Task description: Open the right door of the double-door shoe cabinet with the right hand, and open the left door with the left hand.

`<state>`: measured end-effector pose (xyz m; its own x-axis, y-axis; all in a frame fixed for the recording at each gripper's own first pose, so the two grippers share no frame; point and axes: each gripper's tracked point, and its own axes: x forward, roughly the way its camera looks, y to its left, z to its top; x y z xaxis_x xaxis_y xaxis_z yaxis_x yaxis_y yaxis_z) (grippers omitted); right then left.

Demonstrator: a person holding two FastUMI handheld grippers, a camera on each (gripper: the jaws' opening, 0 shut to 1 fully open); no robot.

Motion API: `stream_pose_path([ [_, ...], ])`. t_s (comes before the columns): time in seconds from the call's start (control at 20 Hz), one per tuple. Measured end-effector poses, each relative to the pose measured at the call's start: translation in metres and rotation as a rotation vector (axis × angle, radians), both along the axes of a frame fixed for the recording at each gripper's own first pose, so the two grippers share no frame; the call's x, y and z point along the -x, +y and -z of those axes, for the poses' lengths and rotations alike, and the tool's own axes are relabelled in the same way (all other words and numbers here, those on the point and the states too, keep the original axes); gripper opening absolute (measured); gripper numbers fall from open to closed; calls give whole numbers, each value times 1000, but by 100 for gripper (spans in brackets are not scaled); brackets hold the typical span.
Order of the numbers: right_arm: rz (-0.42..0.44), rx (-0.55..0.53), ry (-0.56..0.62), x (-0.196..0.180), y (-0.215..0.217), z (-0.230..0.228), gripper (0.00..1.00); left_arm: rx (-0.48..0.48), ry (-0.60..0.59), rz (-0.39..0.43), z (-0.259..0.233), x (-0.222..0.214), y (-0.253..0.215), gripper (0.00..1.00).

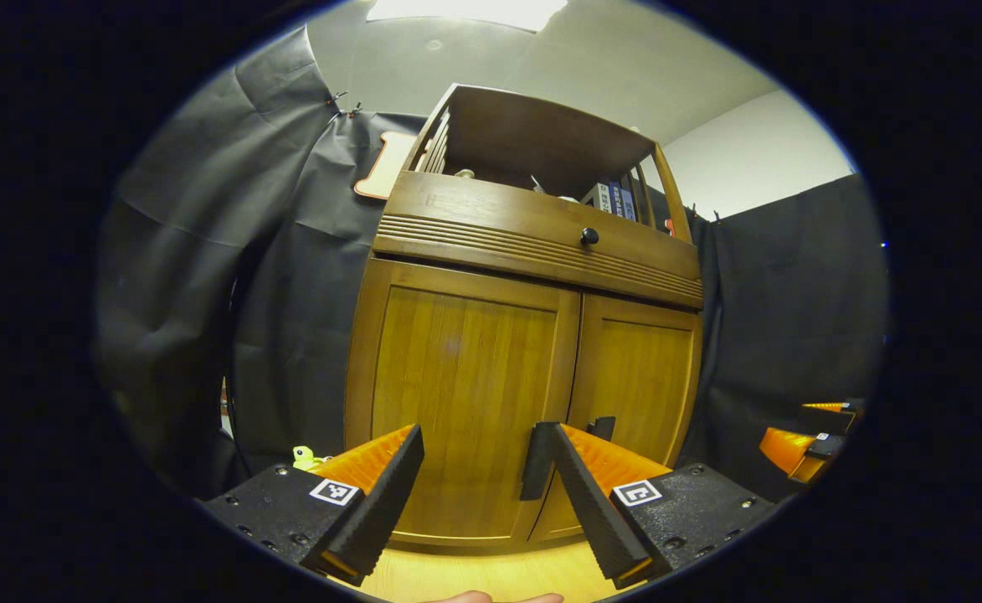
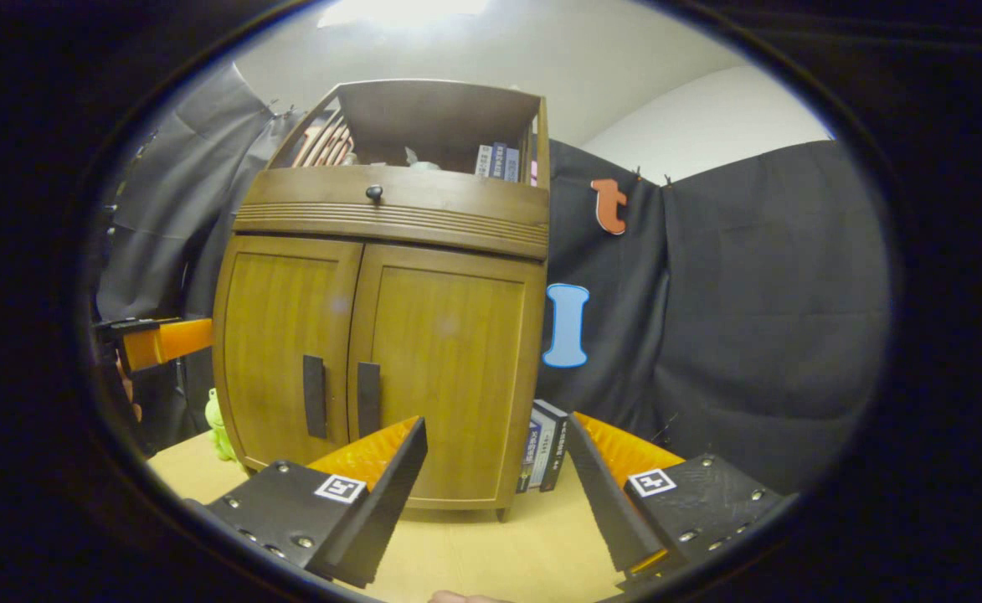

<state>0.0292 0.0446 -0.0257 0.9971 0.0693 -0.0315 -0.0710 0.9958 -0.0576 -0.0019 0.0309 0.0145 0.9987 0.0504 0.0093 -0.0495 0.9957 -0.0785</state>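
1. Far left in my right gripper view, my left gripper (image 2: 156,342) pokes in beside the cabinet's left edge, low on the worktop (image 2: 491,544) near a little green toy (image 2: 219,427).
2. In my left gripper view, my left gripper (image 1: 474,456) has its fingers spread wide, nothing between them, held in front of the left door (image 1: 465,394) without touching it.
3. The shoe cabinet (image 2: 382,335) stands upright on the worktop, both doors closed flat. Two dark upright handles sit side by side at the centre seam: left handle (image 2: 315,396), right handle (image 2: 368,399).
4. A drawer with a round knob (image 2: 374,193) runs above the doors; books stand on the open shelf on top.
5. My right gripper (image 2: 495,452) is spread open too, empty, pointing at the right door (image 2: 444,377) and clear of it.
6. Just right of the cabinet, books (image 2: 545,456) stand upright on the worktop.
7. At the right edge of my left gripper view, my right gripper (image 1: 809,440) hangs beside the cabinet.
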Motion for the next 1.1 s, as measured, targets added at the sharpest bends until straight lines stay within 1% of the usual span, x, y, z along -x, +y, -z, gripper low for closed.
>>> stream_pose_path([
  [0.05,-15,-9,4,-6,6,1,94,-3,2,-1,1,1,0,90],
  [0.1,-32,-23,9,-9,11,3,98,-9,4,-1,1,0,1,90],
  [0.2,-61,-50,26,-23,24,12,98,-15,9,-1,2,-1,2,90],
  [0.25,-70,-63,41,-31,31,17,94,-16,11,2,3,-2,2,90],
  [0.3,-86,-76,59,-41,39,21,98,-18,15,9,4,-3,0,90],
  [0.45,-122,-97,92,-70,65,31,98,-28,23,24,5,-5,-1,90],
  [0.5,-135,-97,102,-79,76,35,93,-31,23,30,5,-6,-2,90],
  [0.6,-186,-106,120,-92,104,40,98,-35,24,41,6,-8,-4,90],
  [0.75,-235,-124,149,-111,138,53,98,-34,27,34,8,-12,0,90],
  [0.8,-245,-115,166,-119,149,59,94,-35,33,33,10,-14,1,90],
  [0.85,-249,-94,175,-126,158,63,98,-36,38,33,12,-15,1,90],
  [0.9,-244,-78,179,-134,162,69,94,-38,43,32,13,-16,1,90],
  [0.95,-235,-74,176,-142,164,71,94,-40,49,31,14,-17,3,90],
  [1.0,-231,-82,181,-150,169,74,98,-38,51,30,15,-17,3,90],
  [1.05,-215,-97,187,-156,170,74,85,-39,58,32,17,-18,3,90],
  [1.1,-223,-125,189,-161,175,75,72,-38,59,31,17,-18,3,90],
])
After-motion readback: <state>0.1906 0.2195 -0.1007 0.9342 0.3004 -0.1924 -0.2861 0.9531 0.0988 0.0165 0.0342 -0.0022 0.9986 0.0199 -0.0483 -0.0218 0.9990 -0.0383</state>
